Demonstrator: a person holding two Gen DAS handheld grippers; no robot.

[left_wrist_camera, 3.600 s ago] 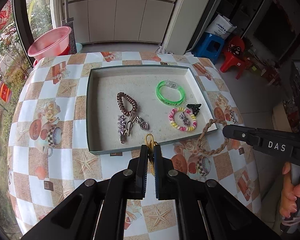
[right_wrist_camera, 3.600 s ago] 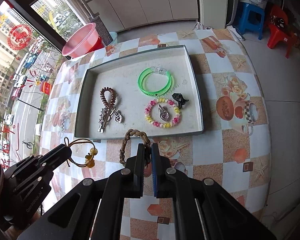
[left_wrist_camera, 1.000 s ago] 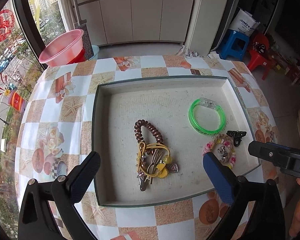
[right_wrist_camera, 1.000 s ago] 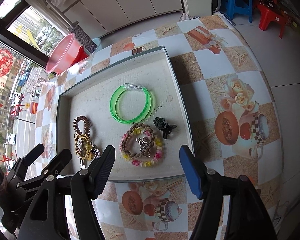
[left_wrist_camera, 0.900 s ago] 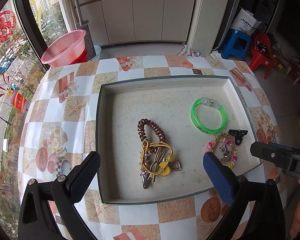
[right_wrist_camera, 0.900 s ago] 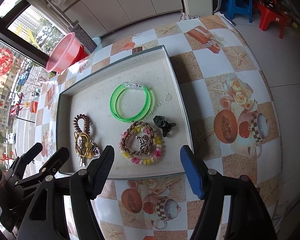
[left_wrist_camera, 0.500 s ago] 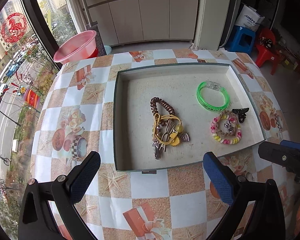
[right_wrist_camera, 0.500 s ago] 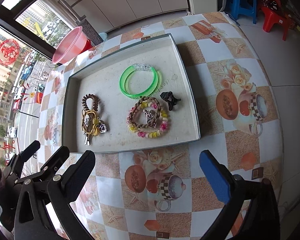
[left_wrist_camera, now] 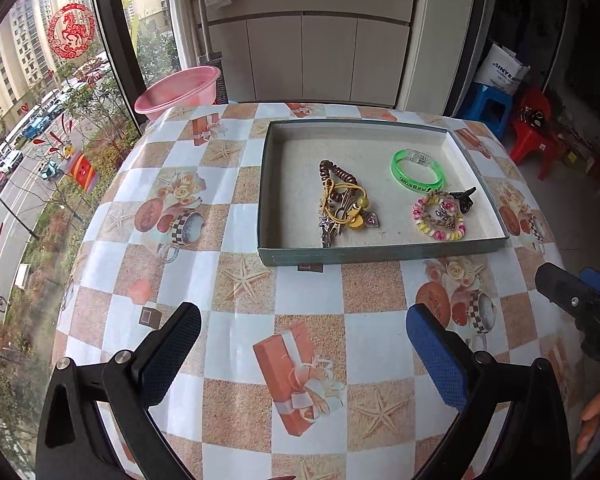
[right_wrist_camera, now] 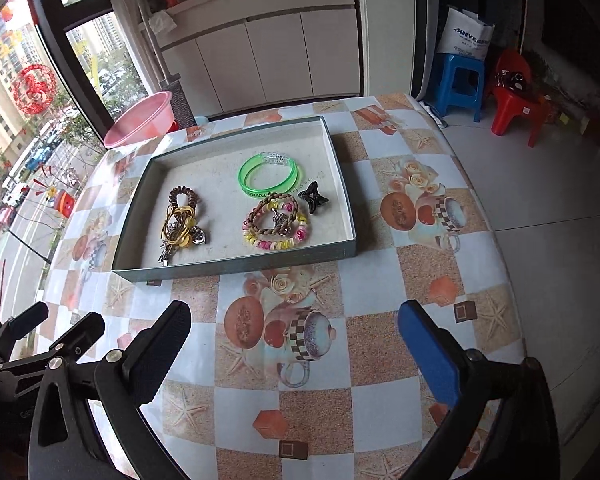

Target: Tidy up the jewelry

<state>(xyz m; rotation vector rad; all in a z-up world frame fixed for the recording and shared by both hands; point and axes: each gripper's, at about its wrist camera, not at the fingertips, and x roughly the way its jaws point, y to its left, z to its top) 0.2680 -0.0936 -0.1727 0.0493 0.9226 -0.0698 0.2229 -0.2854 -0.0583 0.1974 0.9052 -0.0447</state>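
Note:
A shallow grey-green tray (left_wrist_camera: 380, 254) (right_wrist_camera: 236, 266) sits on the patterned table and holds the jewelry. In it lie a green bangle (left_wrist_camera: 417, 173) (right_wrist_camera: 269, 178), a beaded bracelet (left_wrist_camera: 438, 220) (right_wrist_camera: 276, 226) with a braided cord ring on it, a black hair clip (left_wrist_camera: 463, 197) (right_wrist_camera: 314, 198), a brown spiral hair tie (left_wrist_camera: 336, 172) (right_wrist_camera: 184, 197), and a yellow cord bracelet (left_wrist_camera: 346, 206) (right_wrist_camera: 178, 226) on silver charms. My left gripper (left_wrist_camera: 300, 354) is open and empty, over the table's front. My right gripper (right_wrist_camera: 294, 354) is open and empty, also short of the tray.
A pink basin (left_wrist_camera: 180, 90) (right_wrist_camera: 140, 120) stands beyond the table's far left edge. Blue stool (right_wrist_camera: 460, 80) and red chair (right_wrist_camera: 516, 96) stand on the floor at right. White cabinets line the back wall. The right gripper also shows in the left wrist view (left_wrist_camera: 580, 304).
Both grippers have let go of their bracelets into the tray, opened wide, and drawn back toward the table's near edge. The tray now looks smaller and farther.

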